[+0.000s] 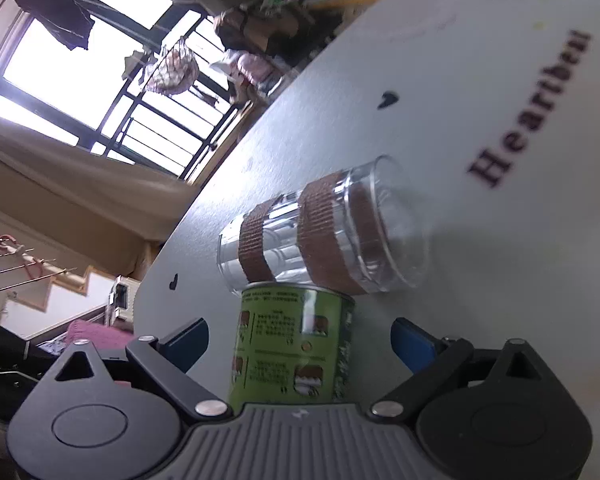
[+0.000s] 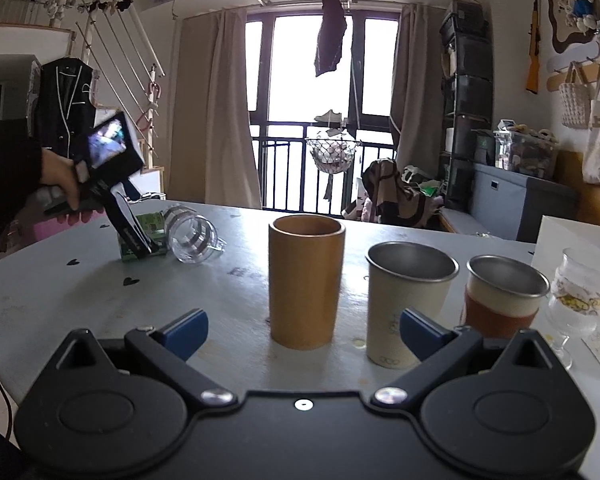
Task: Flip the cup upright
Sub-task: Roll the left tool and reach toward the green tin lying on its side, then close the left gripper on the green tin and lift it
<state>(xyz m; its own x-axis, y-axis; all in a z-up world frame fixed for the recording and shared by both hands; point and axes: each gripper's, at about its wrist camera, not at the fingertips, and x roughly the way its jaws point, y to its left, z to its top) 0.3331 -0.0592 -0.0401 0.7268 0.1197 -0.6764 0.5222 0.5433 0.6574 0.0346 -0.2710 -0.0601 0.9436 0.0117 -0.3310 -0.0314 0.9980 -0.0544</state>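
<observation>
Because the glass cup lies on its side, the entries below describe how it and each tool are disposed.

Glass cup (image 1: 320, 232): on its side on the grey table (image 1: 500, 280), mouth toward 3 o'clock in the left wrist view; two brown bands wrap its wall. In the right wrist view it sits at 10 o'clock, well apart from the upright cups.

Green tin (image 1: 296, 344): upright, touching or just beside the cup's wall; probably a stop against rolling.

Left gripper (image 1: 300, 340): jaws wide, the tin between the blue fingers (image 1: 188, 340), cup just beyond at 12 o'clock. Tilted view suggests an angled approach; nothing is gripped.

Right gripper (image 2: 304, 332): jaws wide, empty, held back level with the table, evidently idle.

Bamboo cup (image 2: 306, 280): upright at 12 o'clock.

Steel cups (image 2: 410, 304): two, upright, at 2 o'clock.

Stemmed glass (image 2: 576, 300): upright at 3 o'clock.

Step judged: cup not yet righted.

Risk: smooth round wall may roll or slip.
</observation>
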